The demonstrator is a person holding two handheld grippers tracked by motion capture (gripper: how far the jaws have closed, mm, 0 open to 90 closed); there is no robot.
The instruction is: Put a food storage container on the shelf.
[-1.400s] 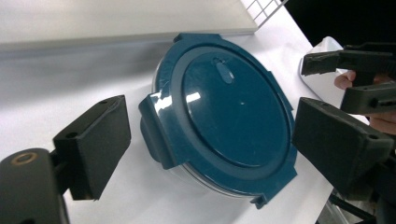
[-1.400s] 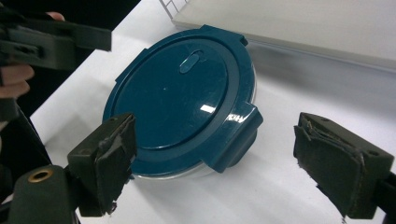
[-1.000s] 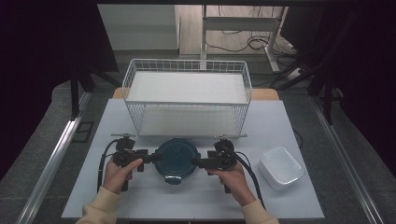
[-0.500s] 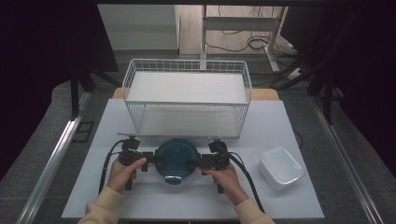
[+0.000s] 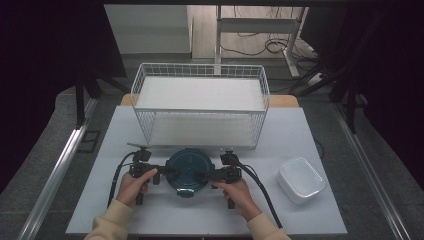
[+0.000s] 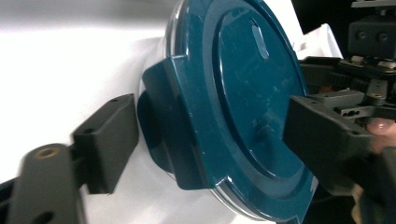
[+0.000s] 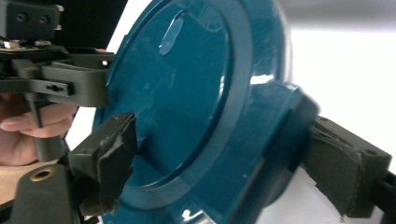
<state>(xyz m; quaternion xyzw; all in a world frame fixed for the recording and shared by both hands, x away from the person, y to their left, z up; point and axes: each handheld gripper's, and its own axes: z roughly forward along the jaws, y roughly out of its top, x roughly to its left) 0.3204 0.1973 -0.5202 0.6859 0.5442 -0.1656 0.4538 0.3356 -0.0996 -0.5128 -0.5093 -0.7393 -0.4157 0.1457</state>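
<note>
A round container with a dark teal lid [image 5: 189,171] sits near the front middle of the white table [image 5: 320,135]. My left gripper [image 5: 161,171] holds its left side and my right gripper [image 5: 207,175] its right side. In the left gripper view, my left gripper [image 6: 215,140] has one jaw on top of the teal lid [image 6: 243,93] and the other against its side latch. In the right gripper view, my right gripper [image 7: 226,161] clamps the opposite latch of the lid [image 7: 187,93] the same way. Each gripper view shows the other hand and its gripper beyond the lid.
A white wire basket [image 5: 200,66] with a white shelf stands just behind the container, taking up the middle of the table. A white rectangular tub [image 5: 301,179] rests at the front right. Cables trail from both grippers toward the table's front edge.
Both hands and forearms have drawn slightly inward. The container stays at the same spot between the two grippers.
</note>
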